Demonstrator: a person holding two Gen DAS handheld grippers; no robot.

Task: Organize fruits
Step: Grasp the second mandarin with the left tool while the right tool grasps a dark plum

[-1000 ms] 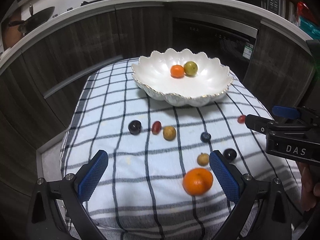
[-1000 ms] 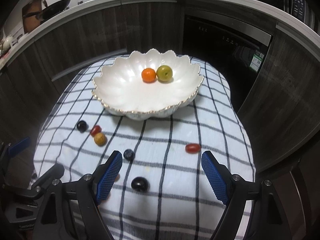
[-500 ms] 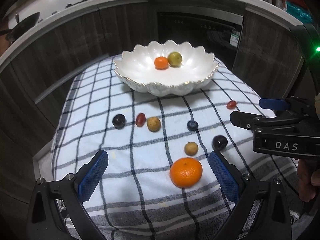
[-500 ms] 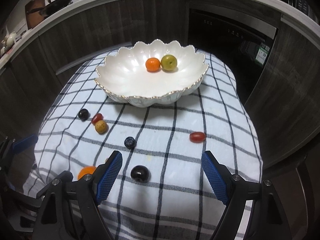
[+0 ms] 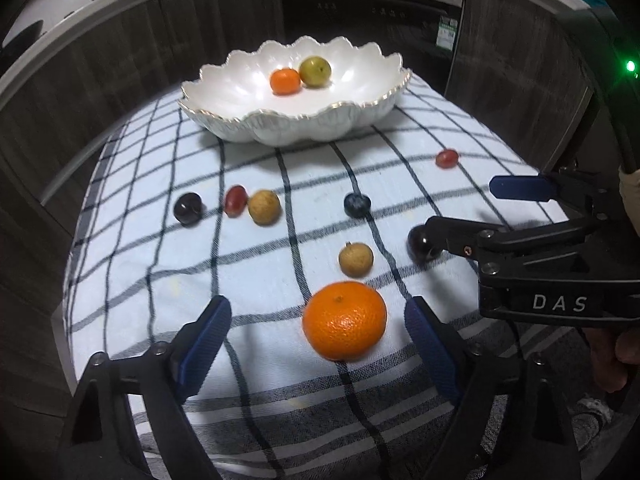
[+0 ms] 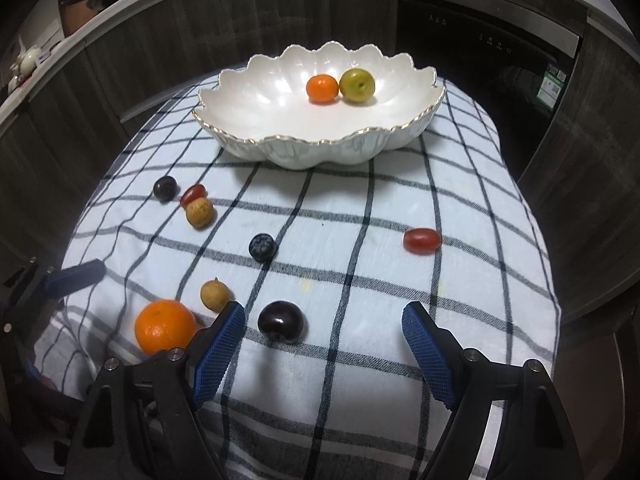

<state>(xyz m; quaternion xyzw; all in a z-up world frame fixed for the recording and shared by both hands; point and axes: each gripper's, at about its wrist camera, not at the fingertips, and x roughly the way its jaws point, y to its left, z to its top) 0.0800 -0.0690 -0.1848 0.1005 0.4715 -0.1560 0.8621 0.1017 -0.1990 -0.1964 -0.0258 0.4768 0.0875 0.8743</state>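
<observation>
Looking along the left gripper (image 5: 318, 340), the large orange (image 5: 344, 320) sits on the checked cloth (image 5: 132, 280) between the two blue pads, nearer the right-hand one, with a gap on either side; the jaws are closing around it and nothing is gripped yet. Just beyond it lies a tan longan (image 5: 355, 259), and farther out a blueberry (image 5: 357, 205). To the left a second longan (image 5: 264, 207), a red grape (image 5: 235, 200) and a dark cherry (image 5: 187, 208) stand in a row, the grape touching the longan. Another red grape (image 5: 447, 158) lies alone at the right. The white scalloped bowl (image 5: 240, 92) at the far end of the cloth holds a small orange (image 5: 285, 81) and a green fruit (image 5: 315, 72) side by side. The right gripper (image 5: 460, 216) reaches in from the right edge, its near finger partly covering another dark cherry (image 5: 418, 245).

From the right wrist, the right gripper's (image 6: 322, 344) jaws stand wide apart and hold nothing. The dark cherry (image 6: 280, 322) rests on the cloth between the pads, close to the left pad but clear of it. The large orange (image 6: 165, 326) lies outside that pad, with a longan (image 6: 215, 294) just behind. The blueberry (image 6: 263, 247) sits mid-cloth, the lone grape (image 6: 421, 240) to the right. The bowl (image 6: 260, 92) stands beyond them.
</observation>
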